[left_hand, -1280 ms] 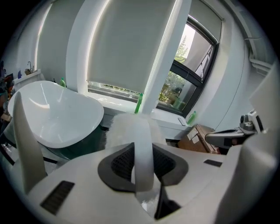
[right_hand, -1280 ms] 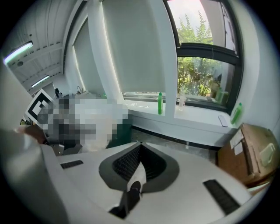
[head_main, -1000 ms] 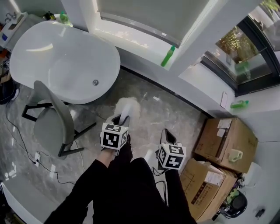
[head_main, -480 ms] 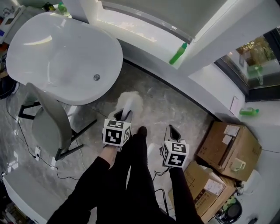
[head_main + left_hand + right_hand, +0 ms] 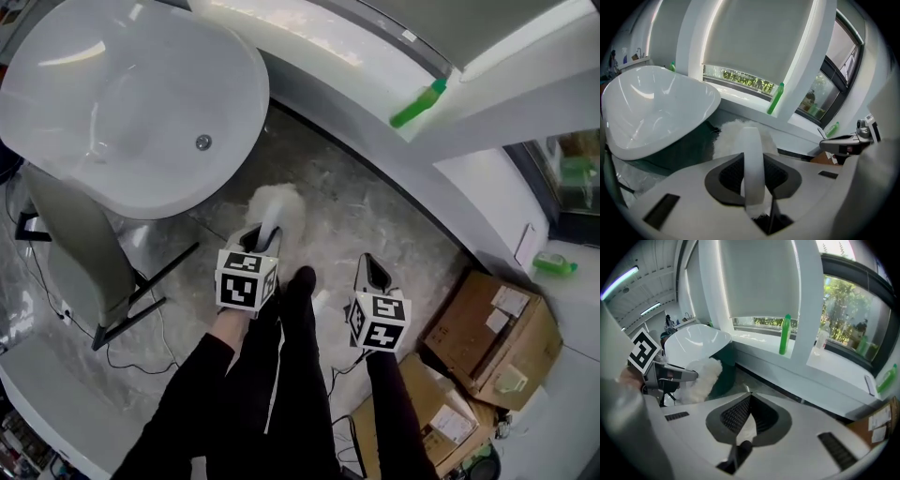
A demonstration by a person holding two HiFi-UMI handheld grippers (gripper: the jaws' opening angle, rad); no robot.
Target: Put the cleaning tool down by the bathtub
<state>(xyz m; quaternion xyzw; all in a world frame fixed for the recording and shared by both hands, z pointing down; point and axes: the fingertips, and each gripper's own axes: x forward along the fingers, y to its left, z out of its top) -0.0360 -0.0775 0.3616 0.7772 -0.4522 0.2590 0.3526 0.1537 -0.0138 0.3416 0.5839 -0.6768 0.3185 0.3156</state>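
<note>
White glazed bathtub [image 5: 131, 103], a smooth oval shell with a small metal drain [image 5: 202, 142], fills ten o'clock of the head view. Below its rim at nine o'clock stands a grey chair [image 5: 75, 253] on thin black legs, and a dark cable [image 5: 141, 349] trails over the polished, marbled floor [image 5: 375, 216].

Those look like the hazards. Lowering the tool without looking could snag a chair leg or leave it lying on the cable. The glossy stone would also let a dropped handle skid away from the tub.

The left gripper [image 5: 262, 240] pinches the cleaning tool [image 5: 277, 204] by its flat, pale plastic handle [image 5: 753, 164] between ribbed dark pads. The soft, fluffy white head sits at twelve o'clock of the jaws, over the floor just beside the tub wall. Whether it touches the stone I cannot tell. So slick and narrow a handle may pivot if the grip loosens early.

The right gripper [image 5: 370, 272] has its jaws pressed together on nothing. At one o'clock a green bottle [image 5: 419, 103] stands on the white sill [image 5: 309, 42]. At four o'clock sit matte cardboard boxes [image 5: 497, 337].
</note>
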